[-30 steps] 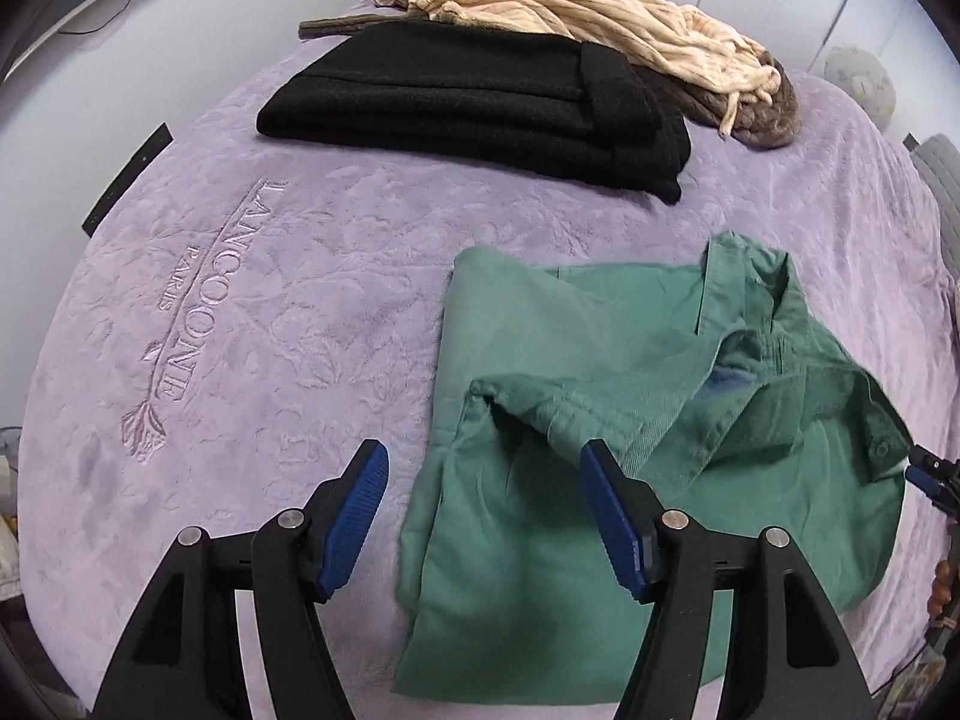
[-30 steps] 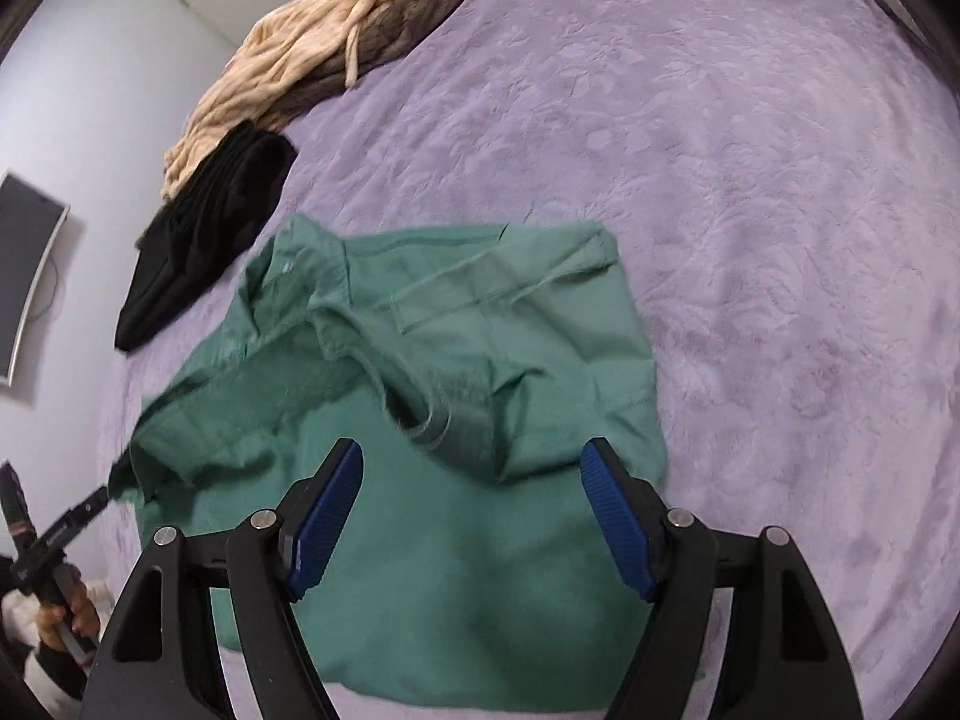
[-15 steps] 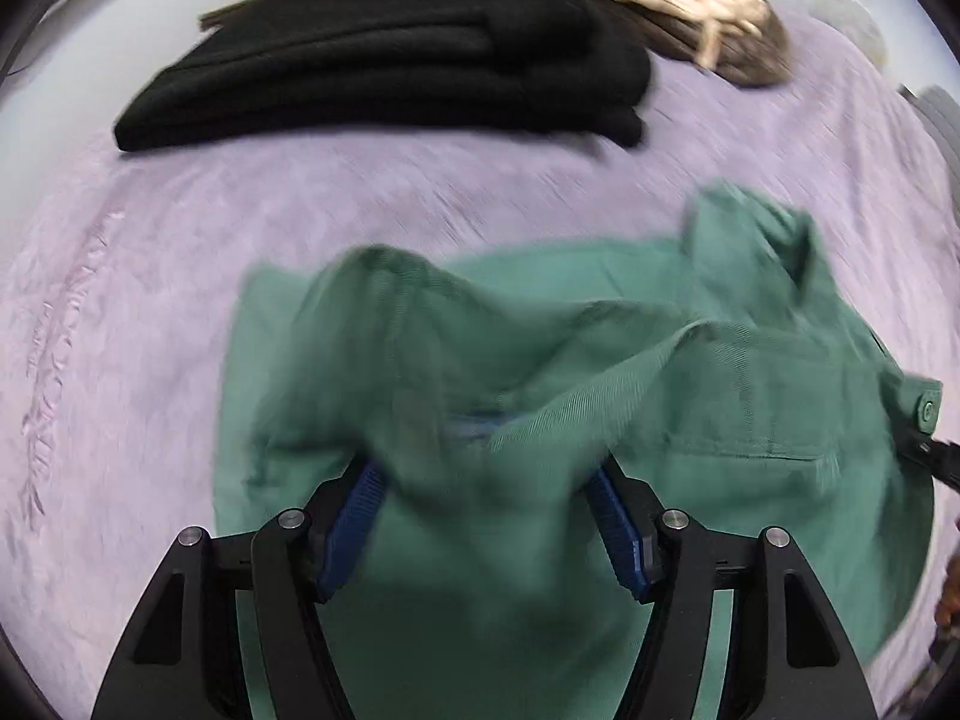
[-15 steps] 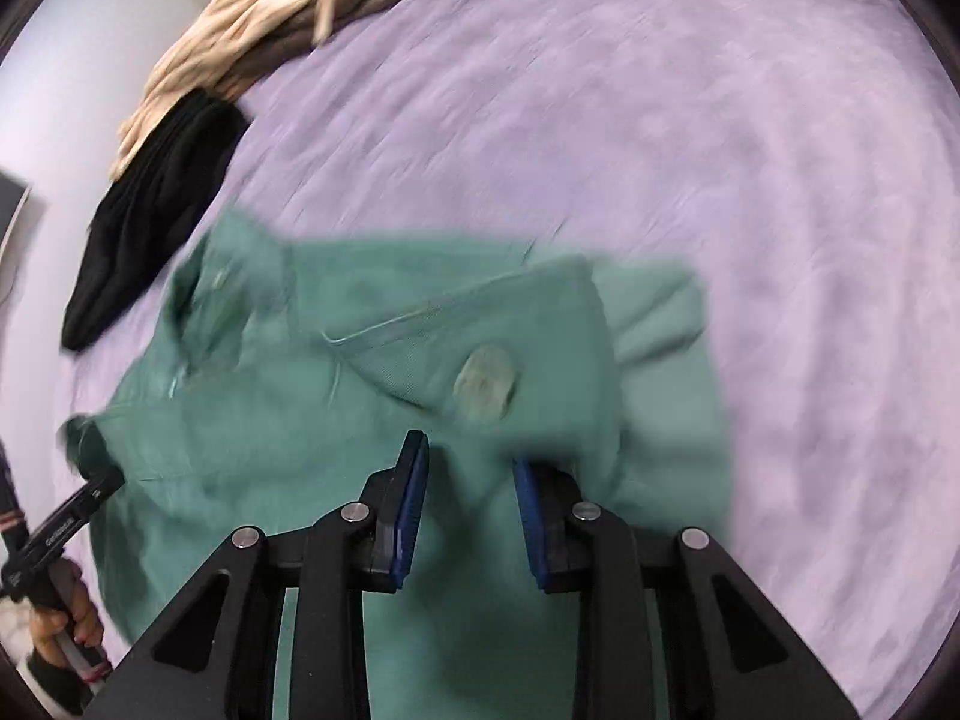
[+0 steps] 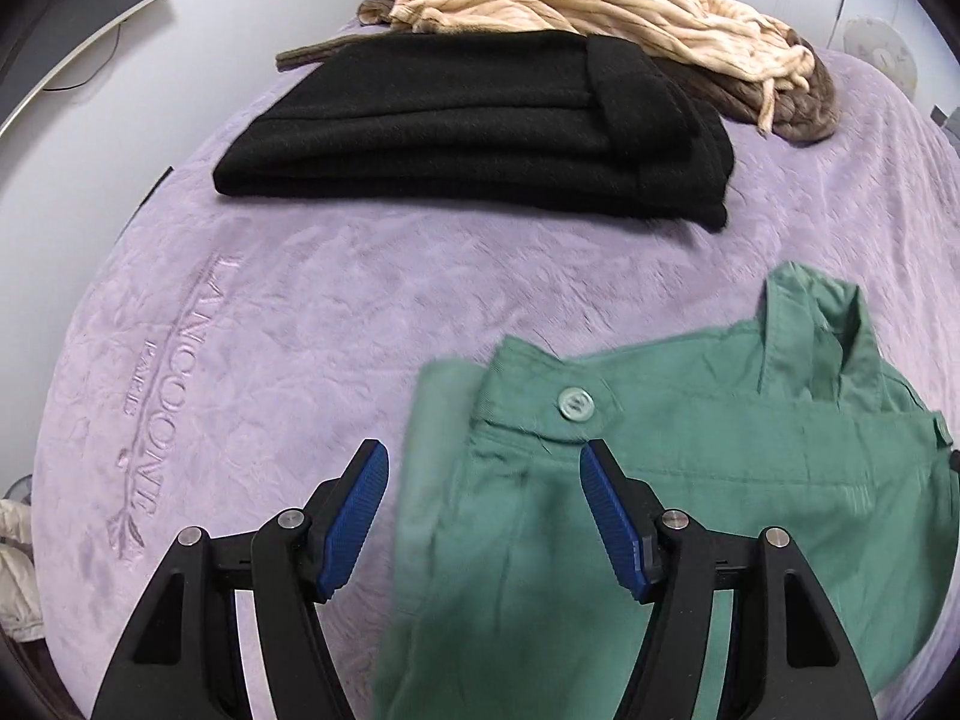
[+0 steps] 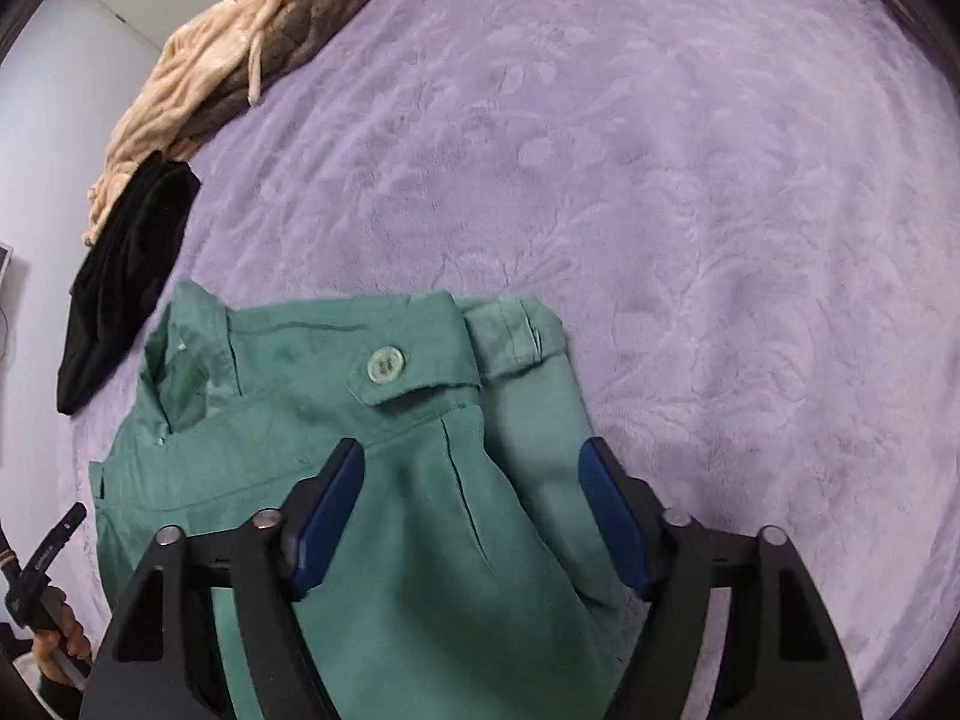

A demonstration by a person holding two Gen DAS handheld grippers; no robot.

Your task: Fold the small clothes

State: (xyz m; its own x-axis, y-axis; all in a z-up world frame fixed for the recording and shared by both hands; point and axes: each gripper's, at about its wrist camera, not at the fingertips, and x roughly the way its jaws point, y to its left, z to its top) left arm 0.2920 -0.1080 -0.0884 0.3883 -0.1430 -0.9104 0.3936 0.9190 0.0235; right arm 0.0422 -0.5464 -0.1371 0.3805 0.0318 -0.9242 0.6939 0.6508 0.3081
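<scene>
Lying on the near part of the purple bed (image 5: 336, 300), the green shirt (image 5: 690, 480) is folded over, its buttoned cuff (image 6: 414, 366) on top. The left gripper (image 5: 483, 516) and right gripper (image 6: 471, 531) hover above it, fingers spread and released. A folded black garment (image 5: 480, 126) lies farther off.

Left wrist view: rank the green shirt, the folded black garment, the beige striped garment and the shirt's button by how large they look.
1. green shirt, though it lies nearest the camera
2. folded black garment, close behind, so the first two places are unsure
3. beige striped garment, farthest away
4. button
</scene>
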